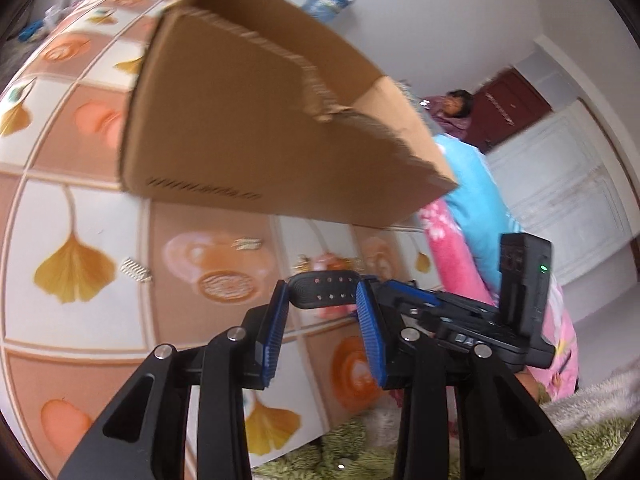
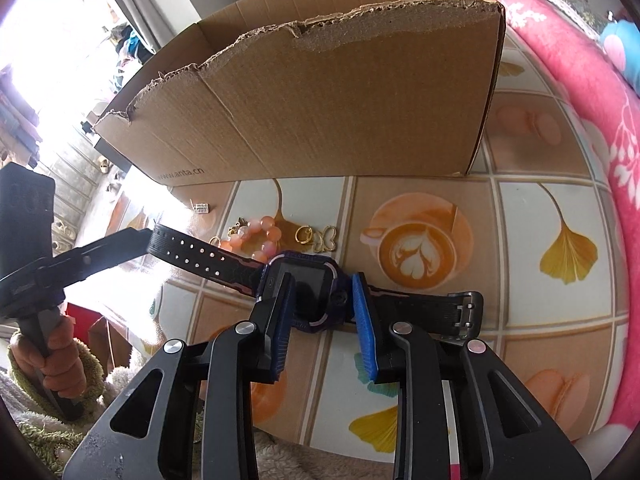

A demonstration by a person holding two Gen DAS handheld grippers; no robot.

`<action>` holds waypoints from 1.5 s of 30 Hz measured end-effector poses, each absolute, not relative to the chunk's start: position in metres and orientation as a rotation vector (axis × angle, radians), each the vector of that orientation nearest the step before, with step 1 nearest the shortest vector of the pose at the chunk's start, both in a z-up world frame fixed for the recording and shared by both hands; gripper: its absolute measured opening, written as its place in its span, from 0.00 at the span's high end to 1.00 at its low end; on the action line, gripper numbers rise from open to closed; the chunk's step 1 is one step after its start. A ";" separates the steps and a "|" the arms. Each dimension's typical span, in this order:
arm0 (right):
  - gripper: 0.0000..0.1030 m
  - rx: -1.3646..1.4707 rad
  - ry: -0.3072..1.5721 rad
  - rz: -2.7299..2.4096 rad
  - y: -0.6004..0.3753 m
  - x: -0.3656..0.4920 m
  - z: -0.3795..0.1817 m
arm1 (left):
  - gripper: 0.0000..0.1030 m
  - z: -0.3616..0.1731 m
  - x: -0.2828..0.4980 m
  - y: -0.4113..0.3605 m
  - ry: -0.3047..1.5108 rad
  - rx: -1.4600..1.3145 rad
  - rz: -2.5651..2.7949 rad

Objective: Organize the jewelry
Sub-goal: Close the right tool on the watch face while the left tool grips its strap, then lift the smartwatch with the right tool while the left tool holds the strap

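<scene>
Together, both narrowly parted jaws grip the watch (image 2: 304,284).

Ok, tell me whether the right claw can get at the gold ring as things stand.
Probably not yet: the right claw is shut on the smartwatch, which lies between it and the gold ring. Otherwise the ring sits uncovered on the tablecloth.

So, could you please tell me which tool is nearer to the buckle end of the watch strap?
Right. The right tool grips the watch body, next to the buckle. The left tool holds the opposite, perforated strap end, farther away.
</scene>
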State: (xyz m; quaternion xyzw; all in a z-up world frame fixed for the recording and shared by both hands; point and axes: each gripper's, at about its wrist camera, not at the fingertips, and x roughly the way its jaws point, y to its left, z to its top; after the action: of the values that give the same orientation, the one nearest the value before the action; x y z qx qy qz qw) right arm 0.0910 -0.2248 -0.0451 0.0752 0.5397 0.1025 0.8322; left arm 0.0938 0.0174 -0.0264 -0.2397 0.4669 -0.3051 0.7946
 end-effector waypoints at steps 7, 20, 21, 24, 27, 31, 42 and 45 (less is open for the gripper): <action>0.74 0.152 1.142 0.217 -0.224 0.090 -0.045 | 0.67 -0.026 0.096 0.002 1.013 -0.477 -0.700; 0.74 0.139 1.139 0.220 -0.221 0.089 -0.046 | 0.61 -0.020 0.096 -0.013 1.004 -0.406 -0.715; 0.74 0.138 1.139 0.220 -0.221 0.089 -0.045 | 0.60 -0.019 0.095 -0.014 1.003 -0.389 -0.712; 0.74 0.137 1.139 0.220 -0.220 0.089 -0.044 | 0.60 -0.018 0.092 -0.019 0.994 -0.329 -0.689; 0.74 0.134 1.139 0.218 -0.219 0.089 -0.045 | 0.61 -0.016 0.091 -0.022 0.981 -0.267 -0.661; 0.74 0.126 1.138 0.215 -0.217 0.089 -0.043 | 0.61 -0.016 0.091 -0.024 0.978 -0.245 -0.671; 0.74 0.108 1.137 0.218 -0.214 0.089 -0.041 | 0.61 -0.016 0.086 -0.026 0.962 -0.176 -0.651; 0.74 0.097 1.137 0.221 -0.212 0.089 -0.040 | 0.61 -0.014 0.084 -0.023 0.945 -0.168 -0.642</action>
State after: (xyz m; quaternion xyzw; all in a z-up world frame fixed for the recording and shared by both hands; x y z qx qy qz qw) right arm 0.0889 -0.2118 -0.0397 0.0457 0.5372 0.1043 0.8357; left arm 0.0837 -0.0233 -0.0143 -0.0795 0.4469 -0.3033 0.8379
